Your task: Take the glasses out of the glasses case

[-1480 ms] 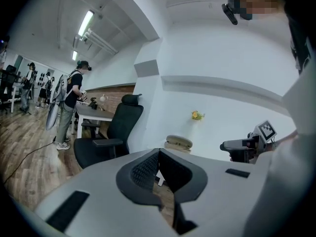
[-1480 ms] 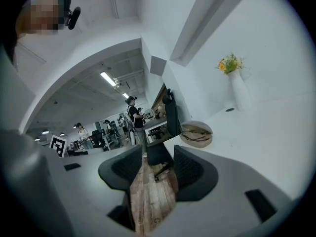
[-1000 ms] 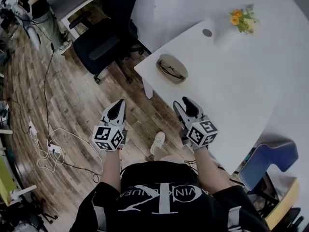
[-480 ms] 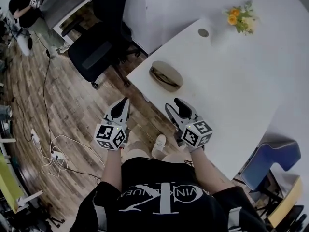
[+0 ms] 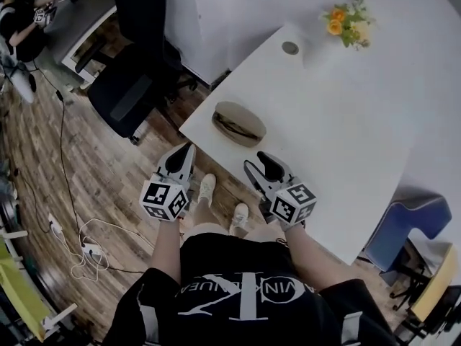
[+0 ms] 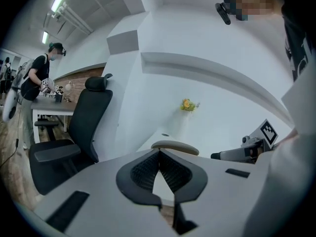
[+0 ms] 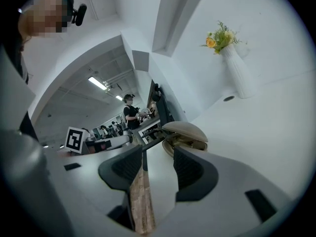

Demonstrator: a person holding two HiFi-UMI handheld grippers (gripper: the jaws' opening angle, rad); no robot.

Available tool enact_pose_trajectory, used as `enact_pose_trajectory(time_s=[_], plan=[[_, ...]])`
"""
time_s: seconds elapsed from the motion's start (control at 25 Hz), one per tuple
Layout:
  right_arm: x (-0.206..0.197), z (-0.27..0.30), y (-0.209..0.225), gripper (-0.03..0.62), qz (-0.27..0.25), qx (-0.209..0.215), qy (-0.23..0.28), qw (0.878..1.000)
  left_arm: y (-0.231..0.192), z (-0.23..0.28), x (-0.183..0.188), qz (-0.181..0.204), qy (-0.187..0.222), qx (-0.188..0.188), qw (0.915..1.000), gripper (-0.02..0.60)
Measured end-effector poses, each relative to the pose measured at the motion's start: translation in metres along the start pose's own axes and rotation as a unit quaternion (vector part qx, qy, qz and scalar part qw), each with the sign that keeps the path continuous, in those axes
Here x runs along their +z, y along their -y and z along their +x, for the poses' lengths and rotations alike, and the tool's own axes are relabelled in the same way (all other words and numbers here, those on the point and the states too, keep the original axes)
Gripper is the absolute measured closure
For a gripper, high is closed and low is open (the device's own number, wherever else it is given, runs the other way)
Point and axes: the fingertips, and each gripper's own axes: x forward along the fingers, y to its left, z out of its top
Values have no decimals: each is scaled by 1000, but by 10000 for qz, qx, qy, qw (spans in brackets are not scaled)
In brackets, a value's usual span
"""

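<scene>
Glasses case (image 5: pixel 238 123) nearer, long axis crosswise

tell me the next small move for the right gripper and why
Probably ease the right gripper forward toward the glasses case: its jaws stand apart and empty, short of the case, which lies open on the table with the glasses showing inside.

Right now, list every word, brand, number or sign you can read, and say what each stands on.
"VINK": white letters on the person's black shirt, part of a longer line; the rest is folded, unreadable.
Left cube, on the left hand-held gripper: black-and-white square codes, no letters.
Right cube, on the right hand-held gripper: the same.
Glasses case: no print visible.
</scene>
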Motion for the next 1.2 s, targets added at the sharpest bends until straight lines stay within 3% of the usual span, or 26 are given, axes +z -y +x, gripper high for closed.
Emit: enact_pose_trajectory(time_s=[0.36,0.68,1.2], plan=[[8,31,0,407,98,-130,-30,9999,-18,56,10,35,-271,-593,9979,568],[6,45,11,407,302,-361,-28,9989,-18,96,-6,170,-737,-1073,9913,568],[13,54,25,407,474,-626,174,9968,-10,129,-16,239,-1149,-1584,9804,568]])
